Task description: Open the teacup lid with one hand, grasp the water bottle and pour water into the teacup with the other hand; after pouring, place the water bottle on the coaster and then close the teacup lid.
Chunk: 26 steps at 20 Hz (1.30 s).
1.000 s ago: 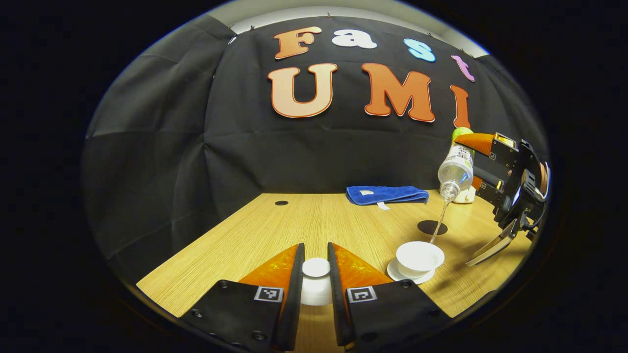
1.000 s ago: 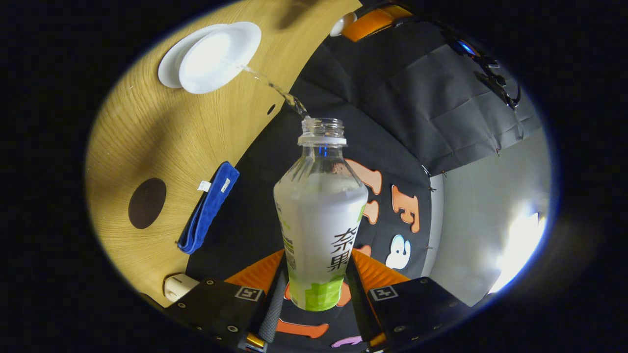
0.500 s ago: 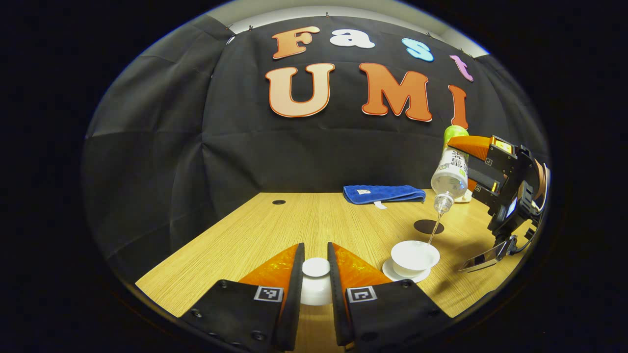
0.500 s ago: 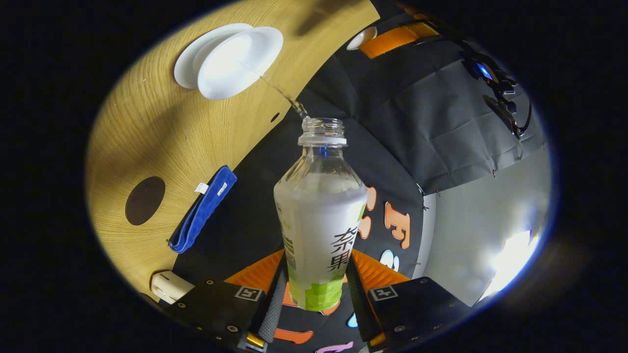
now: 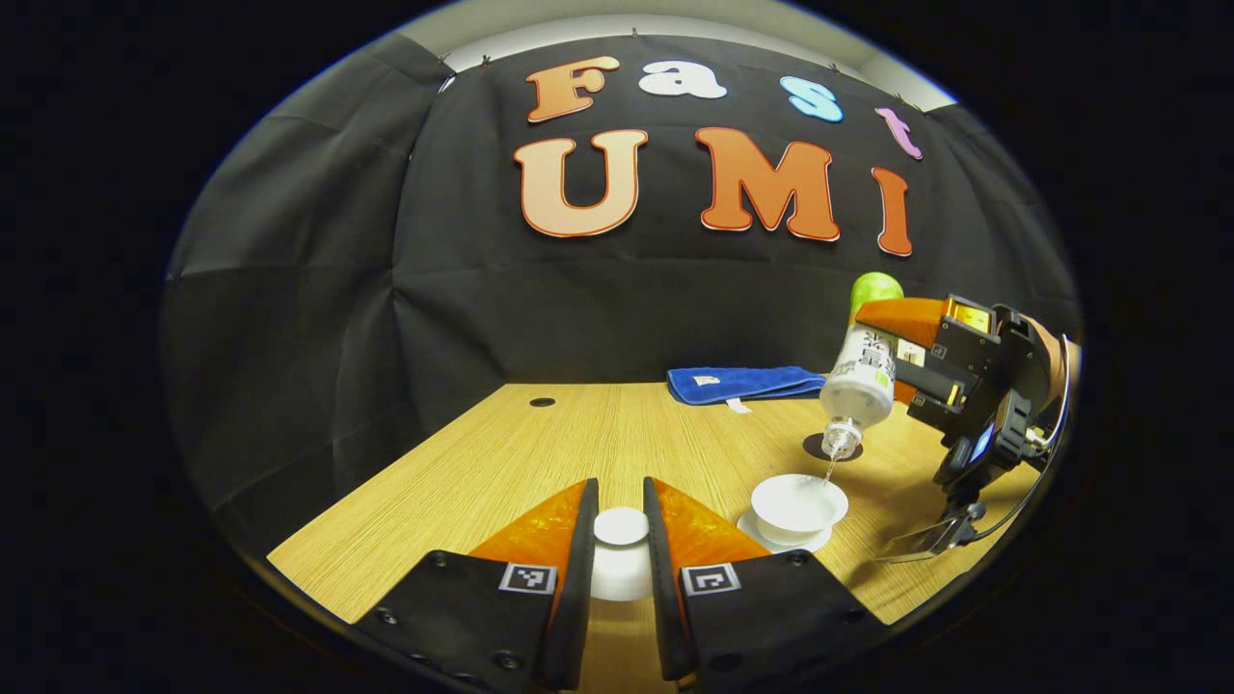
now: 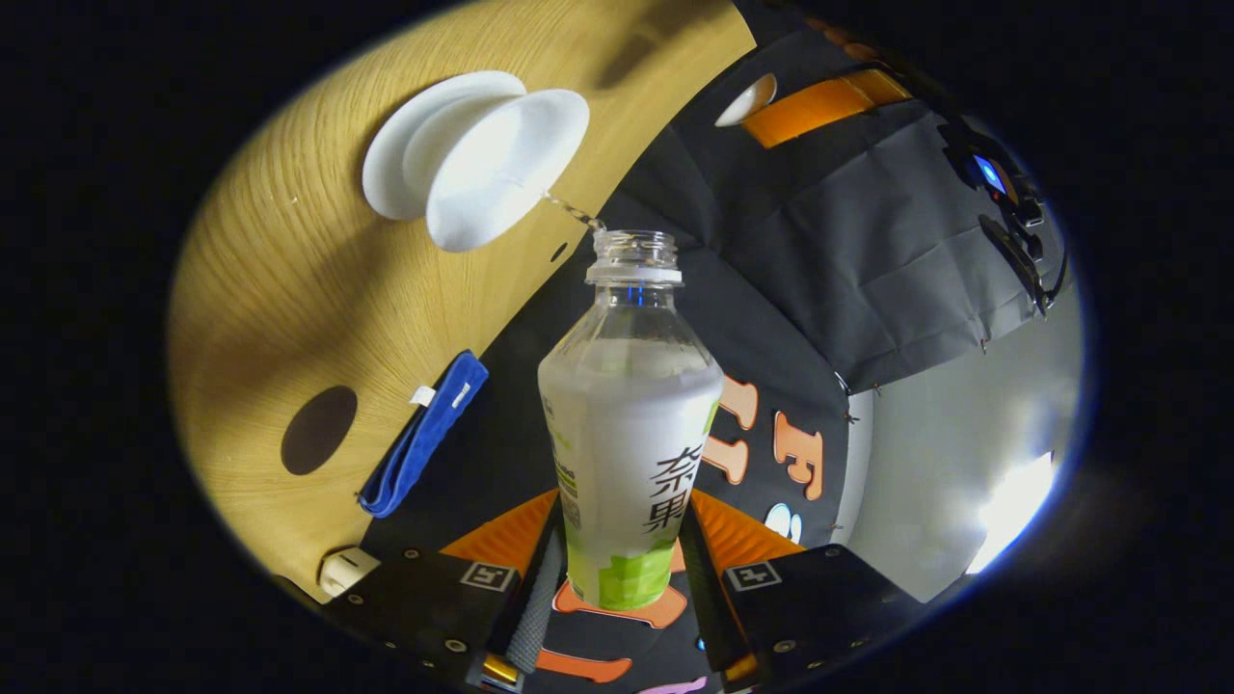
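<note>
Tabletop (image 5: 540,453) of pale wood runs back to the black cloth wall, and its left half and near-left corner are bare, leaving open room there. A small dark hole (image 5: 542,402) sits near the far edge at the left. Folded blue towel (image 5: 742,383) lies along the far edge toward the right, with a dark round coaster (image 5: 815,445) in front of it, well apart from the near edge.

Water bottle (image 6: 629,424) is pinched low on its body between both fingers of the right claw (image 6: 627,578) and tilted steeply, mouth down toward the teacup (image 5: 798,503). It is clear plastic with a white and green label, uncapped, and a thin stream of water (image 6: 571,210) falls from its mouth into the cup. In the left gripper view the bottle hangs above the coaster, close over the cup.

The teacup is white, wide-rimmed and open, standing on a white saucer (image 5: 762,532) near the near edge toward the right.

Left claw (image 5: 621,540) is closed on the white teacup lid (image 5: 621,554), gripping its round knob between both fingers, held over the near edge just left of the cup.
</note>
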Tool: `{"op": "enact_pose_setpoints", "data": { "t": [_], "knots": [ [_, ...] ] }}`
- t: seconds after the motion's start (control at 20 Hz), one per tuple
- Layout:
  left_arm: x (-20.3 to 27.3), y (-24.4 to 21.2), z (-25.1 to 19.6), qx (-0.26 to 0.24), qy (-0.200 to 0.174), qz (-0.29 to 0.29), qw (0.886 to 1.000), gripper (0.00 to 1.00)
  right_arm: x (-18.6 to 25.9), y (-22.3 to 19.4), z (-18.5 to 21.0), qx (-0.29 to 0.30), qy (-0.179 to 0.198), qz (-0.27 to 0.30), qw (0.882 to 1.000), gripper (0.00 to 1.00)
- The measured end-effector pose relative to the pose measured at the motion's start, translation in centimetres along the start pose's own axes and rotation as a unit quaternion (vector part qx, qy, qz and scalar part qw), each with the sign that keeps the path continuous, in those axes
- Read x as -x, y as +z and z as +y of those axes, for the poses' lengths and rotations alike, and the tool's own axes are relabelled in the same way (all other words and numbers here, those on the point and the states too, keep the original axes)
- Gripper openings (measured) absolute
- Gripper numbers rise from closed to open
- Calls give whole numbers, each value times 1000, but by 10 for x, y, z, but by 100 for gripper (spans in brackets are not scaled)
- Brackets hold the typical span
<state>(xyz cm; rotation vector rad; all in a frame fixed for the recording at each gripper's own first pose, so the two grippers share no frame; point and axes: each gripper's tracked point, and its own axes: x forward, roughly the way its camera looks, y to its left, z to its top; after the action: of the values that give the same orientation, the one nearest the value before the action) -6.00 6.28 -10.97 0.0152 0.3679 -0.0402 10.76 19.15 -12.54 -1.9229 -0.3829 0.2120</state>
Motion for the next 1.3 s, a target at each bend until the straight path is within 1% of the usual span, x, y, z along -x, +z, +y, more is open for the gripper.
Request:
{"op": "enact_pose_setpoints", "data": {
  "t": [0.15,0.2,0.25,0.3,0.35,0.4,0.45,0.5,0.6,0.75,0.85,0.95,1.0,1.05,1.2,1.3],
  "knots": [
    [1,0,-2,2,-3,2,1000,32,7,12,14,-36,21,-1,999,64],
    [1,0,-3,2,-4,2,1000,34,7,14,20,-49,28,1,998,65],
    [2,0,-3,3,-4,0,1000,31,8,17,27,-68,41,1,997,65],
    [2,1,-4,4,-4,-1,1000,33,7,18,35,-91,50,7,995,65],
    [2,2,-4,5,-4,-3,1000,33,8,19,41,-121,63,12,991,65],
    [1,3,-4,5,-4,-5,1000,33,7,21,48,-158,78,19,984,63],
    [1,3,-4,5,-3,-6,1000,34,8,21,55,-200,95,27,975,65],
    [0,3,-5,4,-3,-6,1000,33,8,21,61,-246,110,34,962,65],
    [0,3,-7,4,-5,-8,1000,33,9,18,70,-332,131,54,933,65],
    [-2,6,-11,4,-11,-13,1000,33,8,15,71,-439,149,76,883,65],
    [-3,7,-13,1,-14,-15,1000,33,4,6,69,-498,153,90,849,65],
    [-2,9,-16,3,-17,-19,1000,33,-4,-10,72,-554,150,107,812,65],
    [-3,10,-18,7,-20,-21,1000,33,-7,-19,73,-583,149,118,790,65],
    [-4,11,-20,9,-21,-23,999,33,-11,-28,73,-613,144,129,766,65],
    [-4,13,-22,13,-24,-28,999,33,-12,-51,75,-697,139,153,687,65],
    [-4,13,-24,14,-25,-28,999,33,-13,-64,90,-735,146,173,640,65]
  ]
}}
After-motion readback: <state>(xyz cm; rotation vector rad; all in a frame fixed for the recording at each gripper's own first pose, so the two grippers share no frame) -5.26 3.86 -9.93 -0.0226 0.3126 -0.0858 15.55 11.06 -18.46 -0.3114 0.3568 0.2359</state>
